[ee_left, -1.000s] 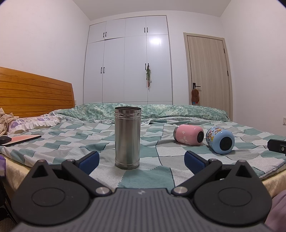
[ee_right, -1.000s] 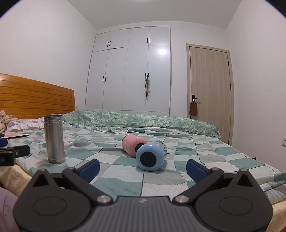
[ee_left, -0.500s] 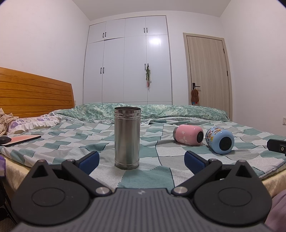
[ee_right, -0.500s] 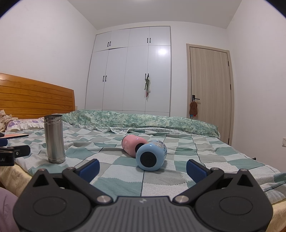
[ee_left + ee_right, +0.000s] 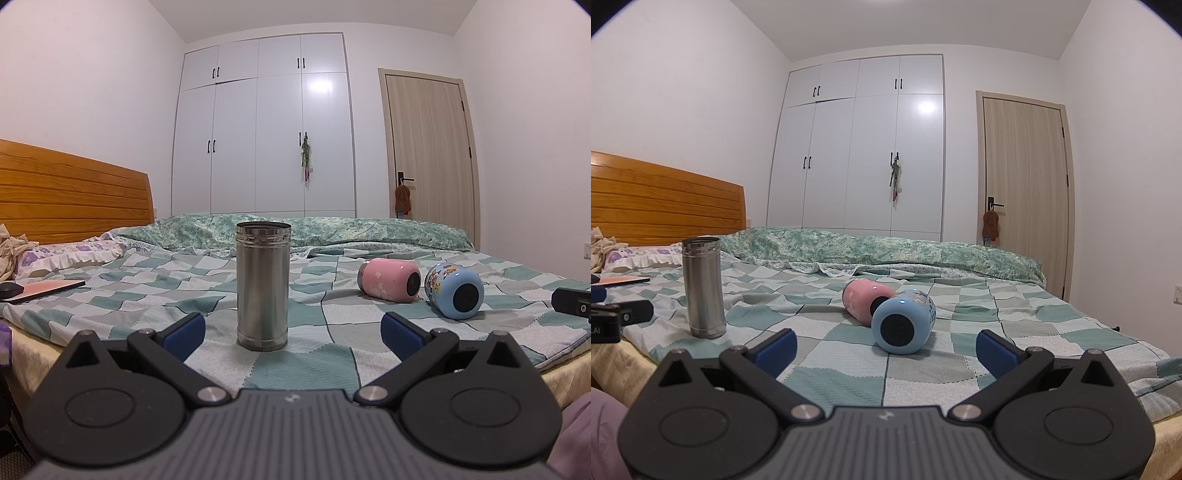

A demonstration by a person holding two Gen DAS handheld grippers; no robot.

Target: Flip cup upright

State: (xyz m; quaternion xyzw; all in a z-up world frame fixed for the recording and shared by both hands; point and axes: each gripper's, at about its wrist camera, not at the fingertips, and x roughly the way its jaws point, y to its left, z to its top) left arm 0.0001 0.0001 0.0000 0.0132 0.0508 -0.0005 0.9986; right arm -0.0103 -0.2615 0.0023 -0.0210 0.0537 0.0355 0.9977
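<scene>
On the bed (image 5: 960,373), pink cup (image 5: 862,301) and blue cup (image 5: 905,321) lie sideways, touching. Both claws, left claw (image 5: 291,330) and right claw (image 5: 884,345), are held wide and empty; the blue cup is best gripped across its body first.

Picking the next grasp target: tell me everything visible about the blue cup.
The light-blue cartoon-printed cup lies on its side on the checked bedspread, its round end with a dark circular centre toward the cameras. It looks glossy and hard. Behind it lies the pink cup, close or touching; I cannot tell which. Neither hand-held gripper touches it.
</scene>
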